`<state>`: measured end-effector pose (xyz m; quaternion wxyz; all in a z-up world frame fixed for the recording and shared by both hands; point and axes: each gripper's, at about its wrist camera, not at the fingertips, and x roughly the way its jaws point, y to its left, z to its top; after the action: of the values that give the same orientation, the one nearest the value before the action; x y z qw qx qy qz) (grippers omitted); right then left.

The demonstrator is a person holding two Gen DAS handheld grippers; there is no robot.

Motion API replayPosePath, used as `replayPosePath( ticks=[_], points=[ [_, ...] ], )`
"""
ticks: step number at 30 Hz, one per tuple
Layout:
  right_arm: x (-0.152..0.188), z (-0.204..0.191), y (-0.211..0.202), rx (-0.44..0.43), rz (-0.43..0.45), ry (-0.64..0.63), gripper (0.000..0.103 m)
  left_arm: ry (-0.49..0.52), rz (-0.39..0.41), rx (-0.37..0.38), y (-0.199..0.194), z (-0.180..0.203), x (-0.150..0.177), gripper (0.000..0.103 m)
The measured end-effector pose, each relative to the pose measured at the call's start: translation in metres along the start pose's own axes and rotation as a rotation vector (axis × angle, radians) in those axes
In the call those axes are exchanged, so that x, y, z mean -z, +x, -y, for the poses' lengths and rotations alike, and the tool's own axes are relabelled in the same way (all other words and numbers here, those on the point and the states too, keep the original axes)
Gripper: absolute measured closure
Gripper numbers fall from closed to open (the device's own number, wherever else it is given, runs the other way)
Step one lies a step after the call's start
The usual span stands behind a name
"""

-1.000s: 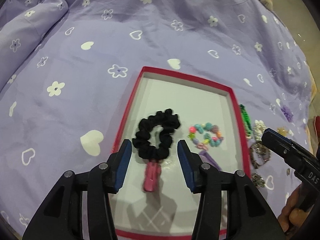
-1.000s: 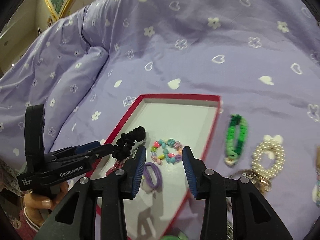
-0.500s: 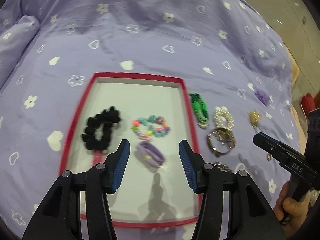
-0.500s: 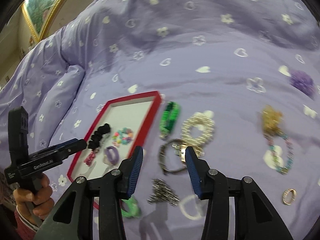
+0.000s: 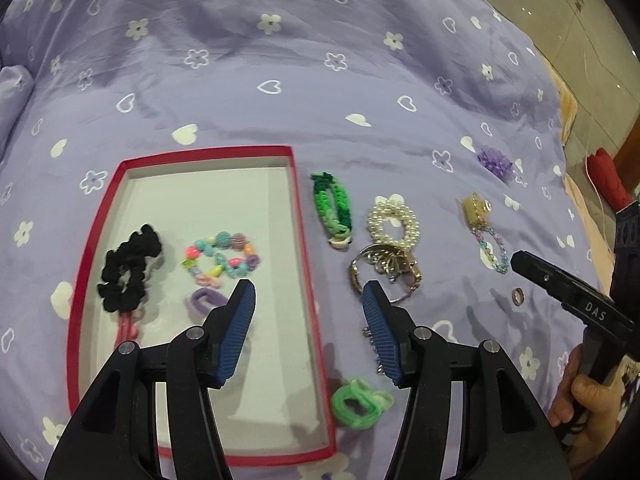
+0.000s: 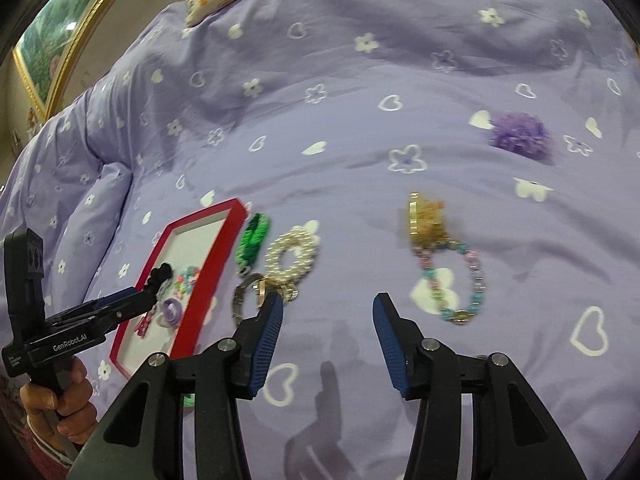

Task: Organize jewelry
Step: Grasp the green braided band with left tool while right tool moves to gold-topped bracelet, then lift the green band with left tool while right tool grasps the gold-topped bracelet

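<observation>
The red tray (image 5: 308,264) on the purple bedspread (image 5: 320,60) already holds three pieces; the pastel bead bracelet (image 6: 460,280) lies well apart to its right. The right gripper (image 6: 326,336), spread and empty, hovers near it, seemingly choosing the next pick, which calls for lowering over the beads and closing. The left gripper (image 5: 308,324) hangs spread over the tray's edge.

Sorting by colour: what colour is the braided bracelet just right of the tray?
Green, in light and dark shades; the bracelet shows best in the left wrist view.
</observation>
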<state>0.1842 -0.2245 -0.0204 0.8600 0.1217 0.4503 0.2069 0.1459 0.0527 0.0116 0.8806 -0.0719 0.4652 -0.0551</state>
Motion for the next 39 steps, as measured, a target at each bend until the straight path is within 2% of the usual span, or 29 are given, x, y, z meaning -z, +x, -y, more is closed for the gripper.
replayPosePath(
  ticks=[10,15,26,30,33,35,38,39],
  points=[
    [-0.009,0.03,-0.003,0.031,0.018,0.04,0.053,0.059,-0.029,0.033,0.025,0.029,-0.019,0.048],
    [-0.018,0.042,0.003,0.046,0.019,0.051,0.053,0.095,-0.056,0.057,0.045,0.046,-0.031,0.043],
    [-0.041,0.056,0.021,0.068,0.023,0.058,0.053,0.098,-0.077,-0.003,0.084,0.04,-0.054,0.043],
    [-0.048,0.061,0.034,0.077,0.014,0.067,0.053,0.113,-0.114,-0.026,0.11,0.04,-0.062,0.043],
    [-0.05,0.066,0.048,0.084,-0.001,0.078,0.053,0.119,-0.142,-0.033,0.124,0.038,-0.064,0.059],
    [-0.051,0.069,0.054,0.094,-0.007,0.081,0.053,0.125,-0.159,-0.043,0.133,0.036,-0.063,0.076],
    [-0.051,0.072,0.065,0.105,-0.022,0.083,0.055,0.11,-0.159,-0.024,0.134,0.031,-0.062,0.083],
    [-0.05,0.073,0.066,0.109,-0.023,0.082,0.062,0.106,-0.153,-0.019,0.133,0.031,-0.063,0.085]
  ],
)
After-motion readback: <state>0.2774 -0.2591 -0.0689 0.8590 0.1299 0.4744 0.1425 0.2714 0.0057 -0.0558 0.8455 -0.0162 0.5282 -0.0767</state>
